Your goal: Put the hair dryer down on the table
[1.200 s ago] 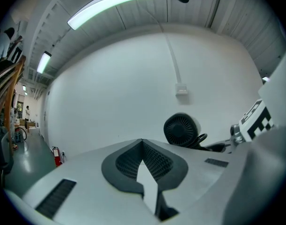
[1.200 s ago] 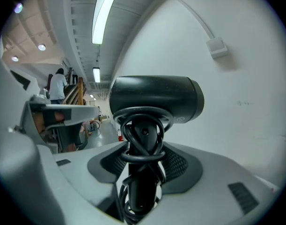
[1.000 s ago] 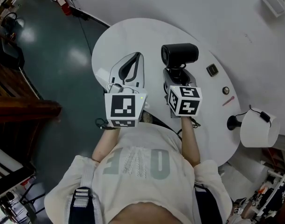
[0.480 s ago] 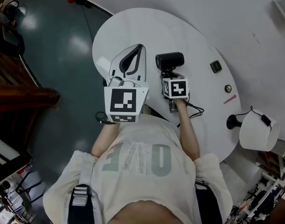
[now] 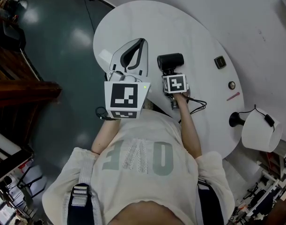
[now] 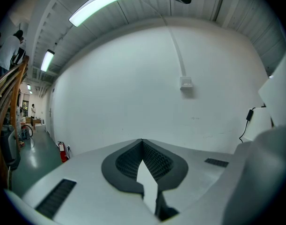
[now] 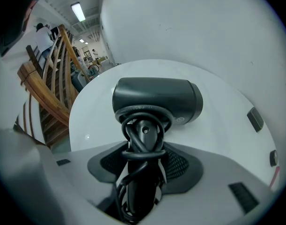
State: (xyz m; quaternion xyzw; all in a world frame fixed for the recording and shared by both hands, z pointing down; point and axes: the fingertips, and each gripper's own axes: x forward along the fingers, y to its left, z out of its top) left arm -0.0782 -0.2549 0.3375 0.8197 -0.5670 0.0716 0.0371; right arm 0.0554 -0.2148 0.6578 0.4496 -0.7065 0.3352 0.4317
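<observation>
A black hair dryer (image 5: 171, 61) has its cord wound round the handle. My right gripper (image 5: 172, 75) is shut on that handle and points steeply down at the white oval table (image 5: 147, 22). In the right gripper view the dryer's barrel (image 7: 157, 100) lies crosswise just beyond the jaws (image 7: 143, 149), low over the tabletop. I cannot tell whether it touches. My left gripper (image 5: 141, 42) hovers beside it at the left, its tips together around nothing; the left gripper view shows only wall beyond the left gripper (image 6: 143, 142).
A loose cable (image 5: 197, 105) trails near the table's front edge. On the right side lie a small dark square (image 5: 220, 62), a round knob (image 5: 232, 85) and a pink pen (image 5: 233, 96). A white lamp (image 5: 260, 131) stands at the far right. Wooden stairs (image 5: 21, 90) are left.
My right gripper has sunk toward the table with the hair dryer and tipped to point more steeply down. The left gripper has stayed put.
</observation>
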